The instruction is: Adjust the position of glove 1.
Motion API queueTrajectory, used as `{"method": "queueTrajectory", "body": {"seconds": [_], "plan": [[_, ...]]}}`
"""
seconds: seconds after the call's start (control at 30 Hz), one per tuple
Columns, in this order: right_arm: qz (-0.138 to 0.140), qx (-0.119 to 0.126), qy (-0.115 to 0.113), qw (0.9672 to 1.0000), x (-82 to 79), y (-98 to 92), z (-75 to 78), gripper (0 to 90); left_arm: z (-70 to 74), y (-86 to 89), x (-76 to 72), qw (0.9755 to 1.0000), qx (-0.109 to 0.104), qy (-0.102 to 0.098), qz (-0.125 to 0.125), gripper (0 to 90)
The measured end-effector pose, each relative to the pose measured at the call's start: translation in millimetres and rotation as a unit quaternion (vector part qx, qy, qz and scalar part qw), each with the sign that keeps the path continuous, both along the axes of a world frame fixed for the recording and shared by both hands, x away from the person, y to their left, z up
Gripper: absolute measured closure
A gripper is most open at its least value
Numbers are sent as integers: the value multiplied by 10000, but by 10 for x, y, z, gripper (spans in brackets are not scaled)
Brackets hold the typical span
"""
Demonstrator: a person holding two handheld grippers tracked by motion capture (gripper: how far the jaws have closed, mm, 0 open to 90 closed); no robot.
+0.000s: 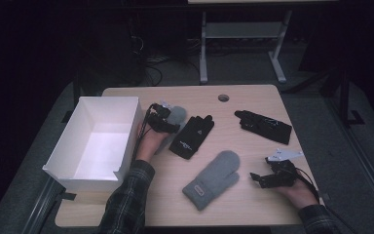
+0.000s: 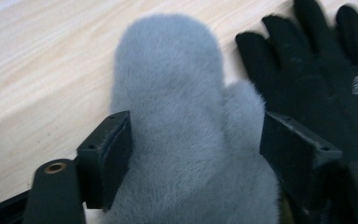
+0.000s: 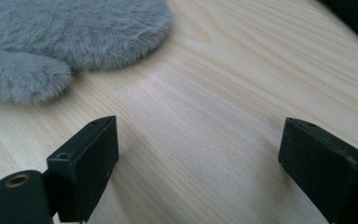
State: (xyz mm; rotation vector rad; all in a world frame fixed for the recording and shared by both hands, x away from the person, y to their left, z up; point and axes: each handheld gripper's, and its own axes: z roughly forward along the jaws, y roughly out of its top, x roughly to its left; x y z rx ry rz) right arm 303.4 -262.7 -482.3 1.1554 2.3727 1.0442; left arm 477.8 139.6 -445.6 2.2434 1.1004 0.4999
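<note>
Two jaws of the left claw (image 2: 196,154) straddle the far grey mitten (image 2: 186,116), spread and seemingly not yet pinching. It lies on the worktop (image 1: 253,105) between the white box (image 1: 80,156) and a black glove (image 1: 192,136). Better to close low on the plush pile, clear of that glove. Idle at near right, the right claw (image 3: 198,172) gapes beside another fluffy mitten (image 1: 213,179).

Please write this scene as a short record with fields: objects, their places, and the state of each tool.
surface: light wooden table
container: white open box, at the table's left edge
left tool: jaws around the fluffy grey mitten, left jaw touching it
right tool: open, holding nothing
second grey mitten: table centre
black gloves: one beside the first mitten, one far right
</note>
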Motion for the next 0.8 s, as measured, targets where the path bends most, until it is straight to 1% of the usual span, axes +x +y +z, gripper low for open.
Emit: {"method": "queueTrajectory", "body": {"seconds": [0.03, 0.1, 0.13, 0.17, 0.27, 0.3, 0.33, 0.37, 0.4, 0.47, 0.57, 0.63, 0.73, 0.8], "plan": [[0, 0, 0, 10000, 0, 0, 0, 117, 0, 0, 0, 10000, 0, 0, 0, 268], [0, 1, 1, 10000, 0, 0, 0, 117, -33, -3, 10, 10000, 69, 33, 16, 283], [-1, 0, 2, 10000, 0, 0, 0, 117, -48, 8, 17, 9999, 2, 100, 26, 325], [1, -1, 1, 10000, 0, 0, 0, 117, -48, 8, 17, 9999, 2, 100, 26, 348], [1, 0, 3, 10000, -1, 0, 0, 117, -51, 20, 19, 9999, -34, 141, 18, 476], [2, 0, 1, 10000, -1, 1, 0, 118, -50, 21, 18, 9999, -55, 150, 31, 476], [2, -3, 5, 10000, -1, 1, 1, 118, -45, 26, 14, 9999, -16, 128, 34, 615], [2, -3, 5, 10000, -1, 1, 1, 118, -45, 26, 14, 9999, -16, 128, 34, 677], [3, -4, 5, 10000, -2, 1, 1, 118, -46, 29, 14, 9999, -34, 145, 31, 677], [6, -3, 7, 10000, -2, 1, 1, 118, -39, 25, 9, 9999, -11, 143, 70, 793], [4, -1, 5, 10000, -2, 1, 1, 118, -21, 19, 2, 9998, 13, 142, 98, 819], [4, -1, 6, 10000, -2, 1, 1, 118, 18, 22, -9, 9997, -35, 169, 151, 833], [6, 1, 4, 10000, -1, 0, 1, 119, 83, 31, -31, 9997, -84, 144, 164, 846], [5, -1, 5, 10000, -1, 0, 1, 119, 155, 34, -51, 9997, -125, 111, 158, 851]]}}
